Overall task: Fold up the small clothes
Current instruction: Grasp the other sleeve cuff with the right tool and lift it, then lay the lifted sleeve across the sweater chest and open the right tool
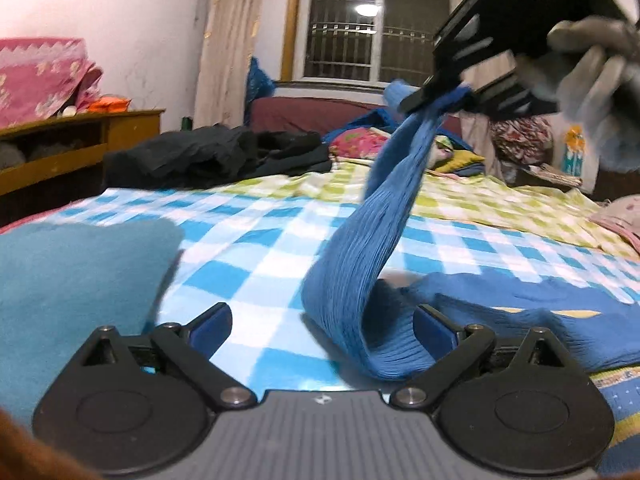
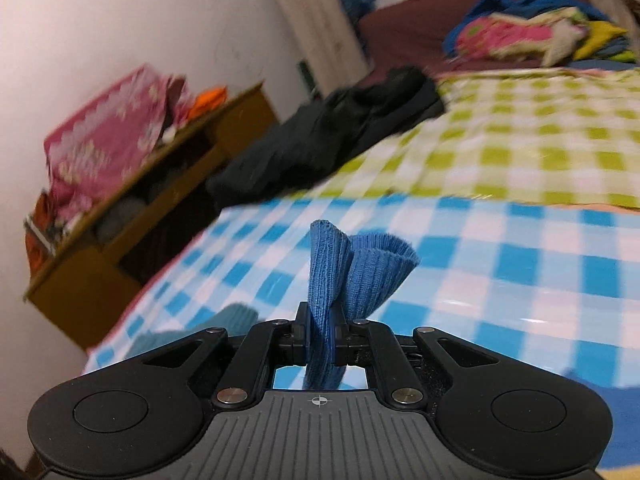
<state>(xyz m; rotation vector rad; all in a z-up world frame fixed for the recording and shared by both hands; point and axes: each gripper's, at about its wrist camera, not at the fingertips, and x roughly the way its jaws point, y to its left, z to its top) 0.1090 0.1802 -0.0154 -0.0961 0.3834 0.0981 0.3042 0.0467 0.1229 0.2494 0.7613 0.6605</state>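
A long blue ribbed garment (image 1: 352, 264) rises from the checked bedsheet (image 1: 248, 248) up to my right gripper (image 1: 436, 98), high at the right and held by a gloved hand (image 1: 592, 68). In the right wrist view that gripper (image 2: 322, 332) is shut on the garment's bunched end (image 2: 348, 268), which fans out past the fingertips. My left gripper (image 1: 322, 320) stands wide open low over the bed. The garment's lower fold lies between its jaws against the right finger (image 1: 434, 326), and the pads do not press it.
A teal cloth (image 1: 72, 280) lies at the left, and a dark blue piece with yellow marks (image 1: 520, 300) at the right. Black clothes (image 1: 192, 156) and colourful laundry (image 1: 360, 140) are heaped farther back. A wooden shelf (image 1: 80, 136) stands along the left wall.
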